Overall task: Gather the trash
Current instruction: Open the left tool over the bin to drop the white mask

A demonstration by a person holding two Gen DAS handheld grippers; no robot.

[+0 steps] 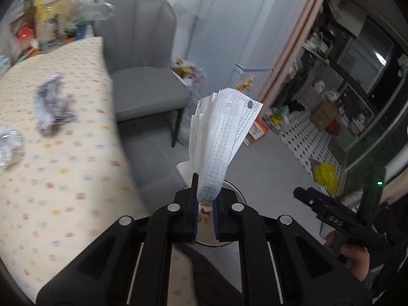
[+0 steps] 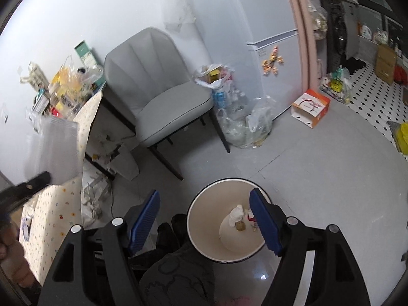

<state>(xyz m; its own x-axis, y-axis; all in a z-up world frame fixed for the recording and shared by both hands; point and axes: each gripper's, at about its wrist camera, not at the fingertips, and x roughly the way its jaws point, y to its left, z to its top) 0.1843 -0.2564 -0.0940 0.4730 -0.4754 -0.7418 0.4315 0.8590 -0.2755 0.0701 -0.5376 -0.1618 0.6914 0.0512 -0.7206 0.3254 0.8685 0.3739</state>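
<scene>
We read the table (image 1: 63,178) first, since it carries what is left. Near its left edge lies a crumpled clear plastic piece (image 1: 10,145), and a little further in, toward the far side, a crumpled grey wrapper (image 1: 52,104); both sit untouched on the patterned cloth, so by our judgement at least two pieces remain to be collected. The heap of bags at the table's far left corner may or may not count as trash; we cannot tell.

Moving right, past the table's edge, our left gripper (image 1: 206,204) is pressed together on the lower end of a white perforated tissue (image 1: 221,137), which stands up from the pinch. Below it we glimpse the rim of the waste bin (image 2: 204,204) on the floor, so this piece seems close to its drop, though it is not yet released.

Further right, our right gripper (image 2: 206,219) stands spread with nothing between its blue pads (image 2: 265,224), poised above the bin. Inside, on the bin's bottom, lie a white wad (image 2: 237,213) and a few small scraps (image 2: 241,225), so part of the collecting is done.
</scene>
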